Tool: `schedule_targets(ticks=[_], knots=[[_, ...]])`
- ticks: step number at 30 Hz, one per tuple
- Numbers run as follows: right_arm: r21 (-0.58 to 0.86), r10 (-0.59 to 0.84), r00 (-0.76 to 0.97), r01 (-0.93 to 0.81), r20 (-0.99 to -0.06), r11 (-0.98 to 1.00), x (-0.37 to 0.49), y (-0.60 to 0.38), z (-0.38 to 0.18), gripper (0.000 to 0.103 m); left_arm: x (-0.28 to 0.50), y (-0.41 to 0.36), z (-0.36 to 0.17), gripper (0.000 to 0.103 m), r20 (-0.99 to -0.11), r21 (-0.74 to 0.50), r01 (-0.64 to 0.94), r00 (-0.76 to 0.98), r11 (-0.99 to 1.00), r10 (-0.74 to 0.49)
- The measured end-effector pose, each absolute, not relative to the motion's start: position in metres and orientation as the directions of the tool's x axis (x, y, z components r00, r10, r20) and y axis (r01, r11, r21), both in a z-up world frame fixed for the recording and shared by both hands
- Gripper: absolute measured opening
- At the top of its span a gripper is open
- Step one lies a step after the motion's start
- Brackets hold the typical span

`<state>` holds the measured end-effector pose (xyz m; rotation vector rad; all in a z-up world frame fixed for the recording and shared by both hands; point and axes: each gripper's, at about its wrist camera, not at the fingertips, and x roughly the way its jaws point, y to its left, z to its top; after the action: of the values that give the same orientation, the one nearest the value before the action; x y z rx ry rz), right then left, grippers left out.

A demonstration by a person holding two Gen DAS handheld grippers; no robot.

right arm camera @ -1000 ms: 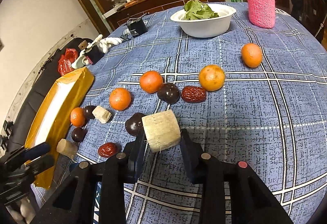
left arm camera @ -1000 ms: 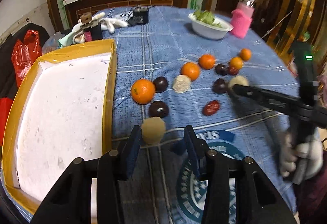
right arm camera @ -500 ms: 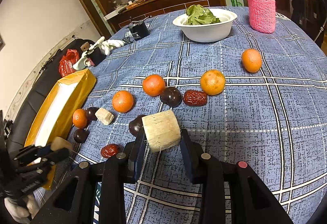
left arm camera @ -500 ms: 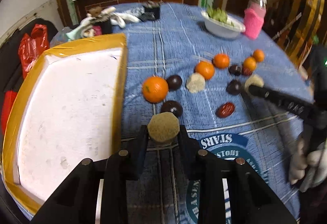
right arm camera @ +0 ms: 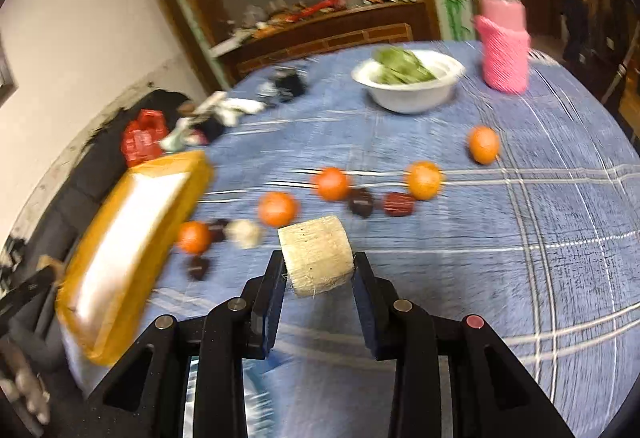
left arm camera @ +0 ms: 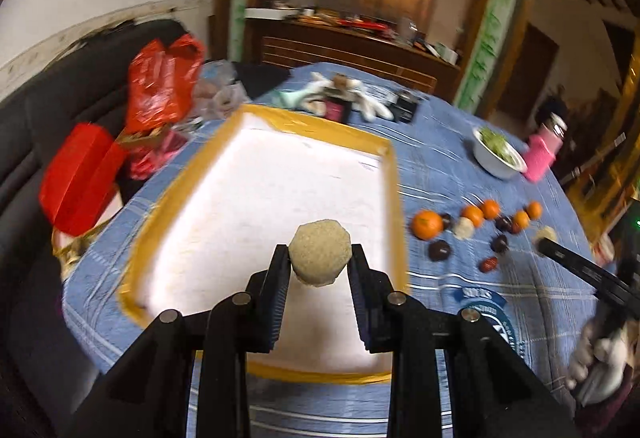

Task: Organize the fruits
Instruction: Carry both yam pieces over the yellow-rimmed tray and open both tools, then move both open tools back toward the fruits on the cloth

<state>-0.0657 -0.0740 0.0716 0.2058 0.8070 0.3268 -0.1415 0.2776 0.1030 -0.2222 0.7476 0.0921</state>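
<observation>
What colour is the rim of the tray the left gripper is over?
Yellow-orange, around a white inside; the tray shows best in the left wrist view.

Blue-clothed table (right arm camera: 520,238) with fruits (right arm camera: 424,180), tray (left arm camera: 394,174)

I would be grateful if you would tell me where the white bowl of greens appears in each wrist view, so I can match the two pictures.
Left wrist view: the white bowl of greens sits small at upper right, on the far side of the table, just left of the pink-sleeved bottle.
Right wrist view: the bowl is larger, upper centre-right, again left of the pink bottle.
Shared landmark: the yellow-rimmed tray.
</observation>
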Motion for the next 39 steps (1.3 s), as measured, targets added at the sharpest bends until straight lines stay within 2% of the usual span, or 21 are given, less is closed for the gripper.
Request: schedule_targets(ticks=[4,7,10,16,19,20,23,24,29,31,33,39], knots=[[0.260,0.423,0.636,-0.338,-0.646,0.905,-0.093,-0.019,0.111,0.037,-0.148,0.308,0.089,0.028,-0.688,-0.220,-0.212,0.726,0.952,0.002],[0.260,0.485,0.571,-0.433,-0.662,0.863,-0.100,0.035,0.122,0.037,-0.147,0.325,0.076,0.028,-0.704,-0.247,-0.231,0.710,0.941,-0.010],[0.266,0.525,0.478,-0.509,-0.704,0.819,-0.099,0.099,0.109,0.037,-0.146,0.343,0.066,0.028,-0.718,-0.256,-0.266,0.696,0.929,0.001],[0.248,0.513,0.362,-0.573,-0.779,0.781,-0.088,0.186,0.063,0.037,-0.139,0.372,0.046,0.029,-0.744,-0.289,-0.306,0.668,0.907,-0.012],[0.204,0.476,0.358,-0.586,-0.803,0.784,-0.083,0.210,0.044,0.037,-0.141,0.382,0.045,0.039,-0.736,-0.322,-0.302,0.676,0.897,-0.036],[0.200,0.475,0.356,-0.590,-0.805,0.782,-0.081,0.215,0.041,0.039,-0.144,0.384,0.047,0.045,-0.727,-0.330,-0.304,0.686,0.894,-0.035],[0.212,0.488,0.358,-0.590,-0.796,0.779,-0.082,0.214,0.046,0.054,-0.150,0.386,0.055,0.052,-0.706,-0.347,-0.301,0.708,0.888,-0.036],[0.212,0.491,0.367,-0.587,-0.790,0.781,-0.083,0.210,0.050,0.055,-0.151,0.385,0.058,0.053,-0.700,-0.352,-0.298,0.713,0.887,-0.038],[0.237,0.522,0.426,-0.560,-0.739,0.794,-0.101,0.171,0.074,0.056,-0.163,0.368,0.079,0.053,-0.668,-0.358,-0.257,0.742,0.898,-0.054],[0.244,0.516,0.464,-0.527,-0.720,0.814,-0.113,0.142,0.081,0.058,-0.167,0.360,0.088,0.057,-0.652,-0.359,-0.239,0.756,0.902,-0.060],[0.251,0.495,0.509,-0.473,-0.705,0.844,-0.126,0.106,0.085,0.059,-0.171,0.344,0.099,0.061,-0.629,-0.360,-0.204,0.774,0.910,-0.075],[0.371,0.443,0.600,-0.249,-0.666,0.895,-0.157,-0.002,0.079,0.060,-0.171,0.267,0.120,0.061,-0.600,-0.356,-0.042,0.776,0.933,-0.194]])
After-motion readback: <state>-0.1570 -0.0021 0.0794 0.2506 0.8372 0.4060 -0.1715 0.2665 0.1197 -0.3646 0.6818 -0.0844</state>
